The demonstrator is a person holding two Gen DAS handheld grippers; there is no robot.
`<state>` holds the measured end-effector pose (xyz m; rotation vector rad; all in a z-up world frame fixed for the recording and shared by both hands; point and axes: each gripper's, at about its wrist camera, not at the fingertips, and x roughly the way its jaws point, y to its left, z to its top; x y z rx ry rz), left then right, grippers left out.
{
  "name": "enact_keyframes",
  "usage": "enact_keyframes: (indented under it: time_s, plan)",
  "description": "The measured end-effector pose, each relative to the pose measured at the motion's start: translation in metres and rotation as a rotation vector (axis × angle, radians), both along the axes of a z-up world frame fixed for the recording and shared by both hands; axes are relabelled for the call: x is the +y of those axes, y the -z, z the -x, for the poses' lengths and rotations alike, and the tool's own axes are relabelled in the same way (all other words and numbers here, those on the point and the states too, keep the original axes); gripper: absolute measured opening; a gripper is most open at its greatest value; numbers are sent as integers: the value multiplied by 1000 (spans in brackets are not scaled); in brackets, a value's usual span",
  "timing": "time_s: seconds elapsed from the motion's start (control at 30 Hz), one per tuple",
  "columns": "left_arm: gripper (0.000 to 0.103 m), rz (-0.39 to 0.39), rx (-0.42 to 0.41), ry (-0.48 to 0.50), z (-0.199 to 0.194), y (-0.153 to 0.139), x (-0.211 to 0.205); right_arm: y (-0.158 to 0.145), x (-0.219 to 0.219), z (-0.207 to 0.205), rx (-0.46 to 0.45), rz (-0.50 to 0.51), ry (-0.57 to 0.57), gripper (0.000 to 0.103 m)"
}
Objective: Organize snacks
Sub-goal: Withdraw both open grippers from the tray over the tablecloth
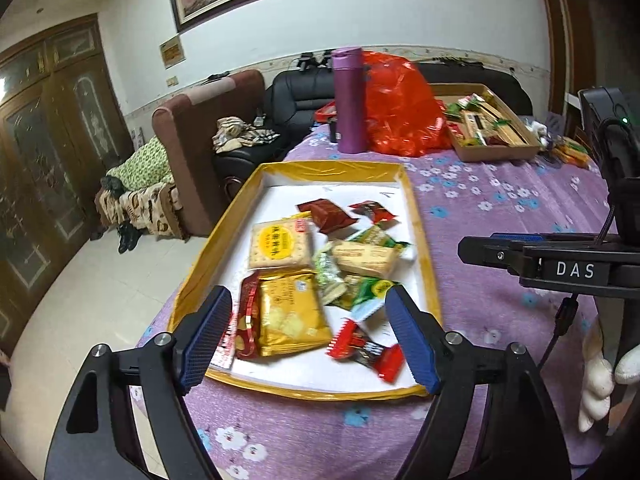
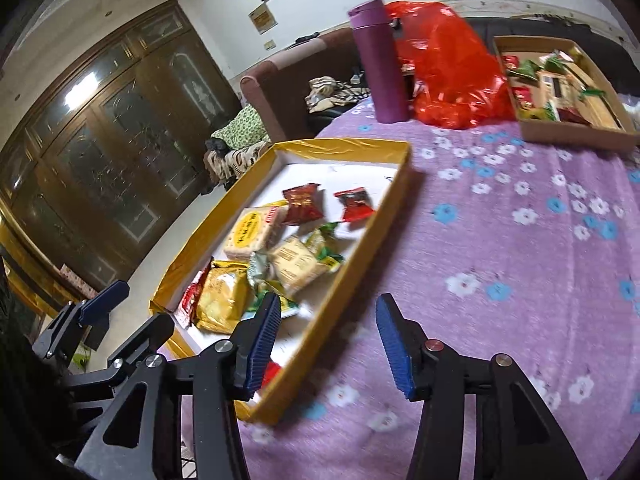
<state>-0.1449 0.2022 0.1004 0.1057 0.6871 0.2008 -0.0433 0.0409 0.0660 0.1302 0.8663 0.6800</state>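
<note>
Hovering near yellow tray (image 1: 420, 216), where snacks (image 1: 288, 312) are gathered | left gripper (image 1: 308, 336) fingers spread, empty | right gripper (image 2: 328, 340) fingers parted, empty, over surface (image 2: 500, 248)

left gripper (image 1: 310, 330): jaws apart, nothing gripped
yellow tray (image 1: 422, 216): just ahead, holding snack packets
purple flask (image 1: 349, 100): far ahead

Snack packets (image 1: 320, 268) in near tray (image 1: 424, 216); flask (image 1: 349, 100), bag (image 1: 404, 108), second tray (image 1: 500, 152) behind.
</note>
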Motion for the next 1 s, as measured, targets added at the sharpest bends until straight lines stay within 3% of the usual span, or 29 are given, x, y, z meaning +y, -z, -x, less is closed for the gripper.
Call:
enact_keyframes:
  time_s: [0.53, 1.0]
  plan:
    - [80, -91, 65, 142, -11, 7, -80, 8, -83, -1, 0, -32, 106, 57]
    - [80, 15, 201, 255, -38, 43, -119, 21, -117, -10, -30, 45, 199, 64]
